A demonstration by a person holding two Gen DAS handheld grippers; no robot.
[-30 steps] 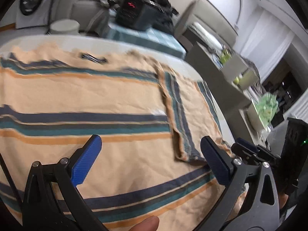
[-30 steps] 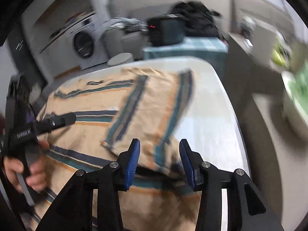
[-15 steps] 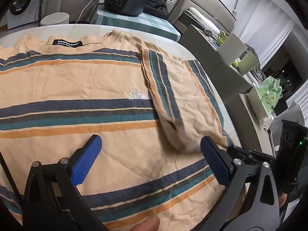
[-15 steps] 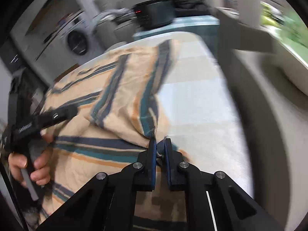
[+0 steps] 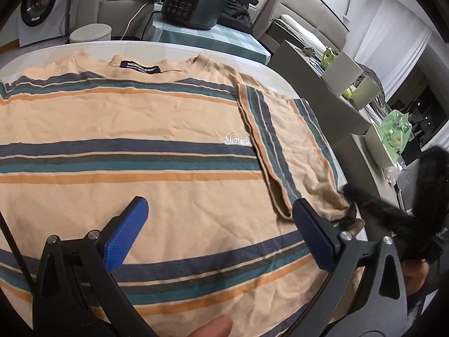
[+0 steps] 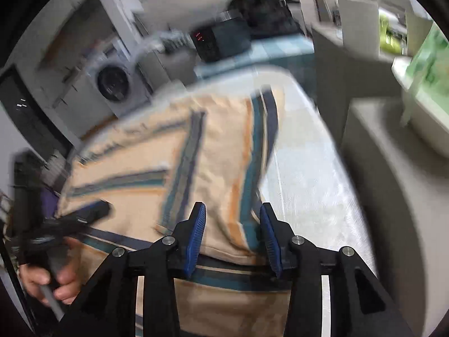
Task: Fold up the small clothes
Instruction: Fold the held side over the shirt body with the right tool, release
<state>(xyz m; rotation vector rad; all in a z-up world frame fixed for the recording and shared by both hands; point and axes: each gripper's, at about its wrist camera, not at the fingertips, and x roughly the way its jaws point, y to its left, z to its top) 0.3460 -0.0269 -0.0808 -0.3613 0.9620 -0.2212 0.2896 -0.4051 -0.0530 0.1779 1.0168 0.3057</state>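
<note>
**Sleeve folded in, right gripper letting go**

Half a second ago my right gripper (image 6: 232,238) was pinched tight on the sleeve's edge. Now its jaws are opening, and the folded sleeve (image 5: 291,151) lies between the blue pads without being squeezed. A second ago the view from my left side was blurry; now it is sharp and the shirt (image 5: 134,129) looks flat.

My left gripper (image 5: 216,234) is spread wide above the shirt's lower half and holds nothing.

The shirt is soft peach cloth with dark blue, teal and orange stripes. It lies spread on the pale counter (image 6: 306,185), neck at the far side, with a black label (image 5: 139,68) in the collar. The right sleeve is folded over the chest, a bit wrinkled.
</note>
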